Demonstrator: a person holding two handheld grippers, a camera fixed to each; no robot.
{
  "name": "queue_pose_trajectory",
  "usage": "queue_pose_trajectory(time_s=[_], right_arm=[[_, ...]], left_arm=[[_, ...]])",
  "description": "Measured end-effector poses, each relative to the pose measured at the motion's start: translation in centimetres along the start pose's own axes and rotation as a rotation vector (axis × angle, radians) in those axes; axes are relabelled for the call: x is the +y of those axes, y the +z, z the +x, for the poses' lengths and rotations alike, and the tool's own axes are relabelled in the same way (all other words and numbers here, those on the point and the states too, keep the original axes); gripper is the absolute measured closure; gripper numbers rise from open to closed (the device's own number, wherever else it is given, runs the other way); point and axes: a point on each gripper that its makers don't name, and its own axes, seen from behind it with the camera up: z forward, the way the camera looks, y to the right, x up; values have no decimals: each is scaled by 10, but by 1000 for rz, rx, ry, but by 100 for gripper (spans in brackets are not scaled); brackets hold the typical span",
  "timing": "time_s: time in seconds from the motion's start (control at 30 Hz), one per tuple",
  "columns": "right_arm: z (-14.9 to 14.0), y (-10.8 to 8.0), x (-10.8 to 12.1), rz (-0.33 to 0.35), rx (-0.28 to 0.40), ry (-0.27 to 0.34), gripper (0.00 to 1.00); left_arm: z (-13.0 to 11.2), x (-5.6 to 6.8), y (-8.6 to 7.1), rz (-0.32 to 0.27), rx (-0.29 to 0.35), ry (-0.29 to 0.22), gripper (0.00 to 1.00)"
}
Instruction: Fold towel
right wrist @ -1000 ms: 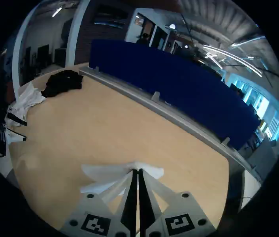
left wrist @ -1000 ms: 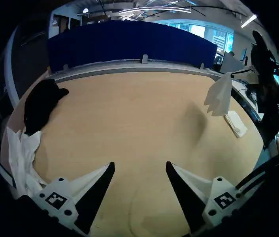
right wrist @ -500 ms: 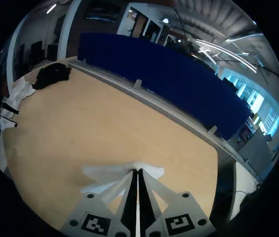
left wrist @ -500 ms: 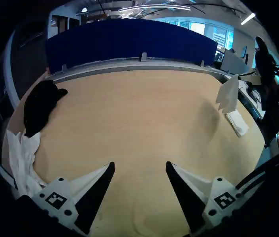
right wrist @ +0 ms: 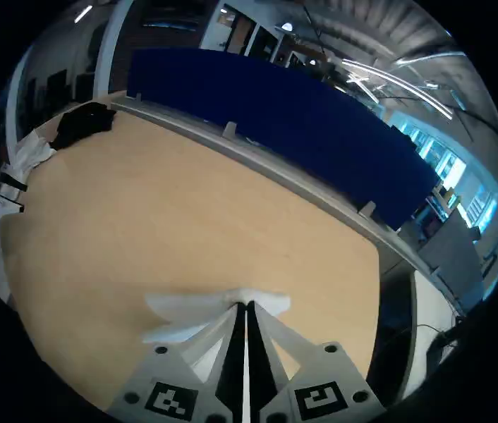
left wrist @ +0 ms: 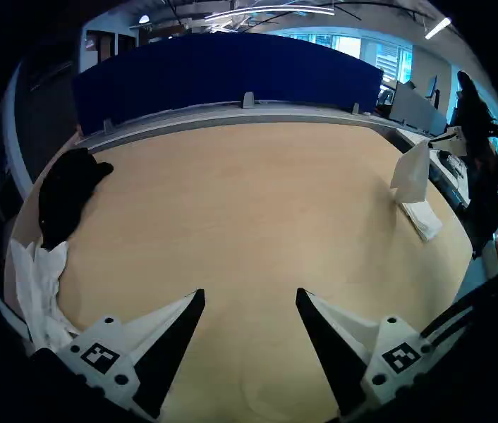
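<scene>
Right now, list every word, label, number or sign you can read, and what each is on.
No readable words or numbers anywhere.
On the left tool: two black-and-white square markers, patterns, not text.
On the right tool: coded squares of the same kind.
On the towel in the right tool: plain white, no print visible.

White towel point(left wrist: 412, 176) hangs limp, crumpled, pinched between closed fingers point(right wrist: 233, 345).

Wooden table point(left wrist: 249, 204): black garment point(left wrist: 65, 194), white cloth heap point(left wrist: 34, 282), folded towel point(left wrist: 423, 218).
</scene>
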Motion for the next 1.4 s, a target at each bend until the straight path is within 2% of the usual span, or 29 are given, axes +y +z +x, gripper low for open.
queue_pose_trajectory(time_s=[0.33, 0.8, 1.2, 1.4], right_arm=[[-28, -10, 10, -25, -26, 26, 97], [-109, -30, 17, -80, -124, 94, 97], [-158, -30, 18, -116, -189, 170, 97], [-184, -27, 16, -126, -244, 200, 97]], left_arm=[[3, 6, -2, -5, -1, 16, 4], [0, 10, -1, -11, -7, 31, 4], [0, 10, -3, -11, -9, 44, 4], [-1, 8, -5, -6, -10, 46, 4]])
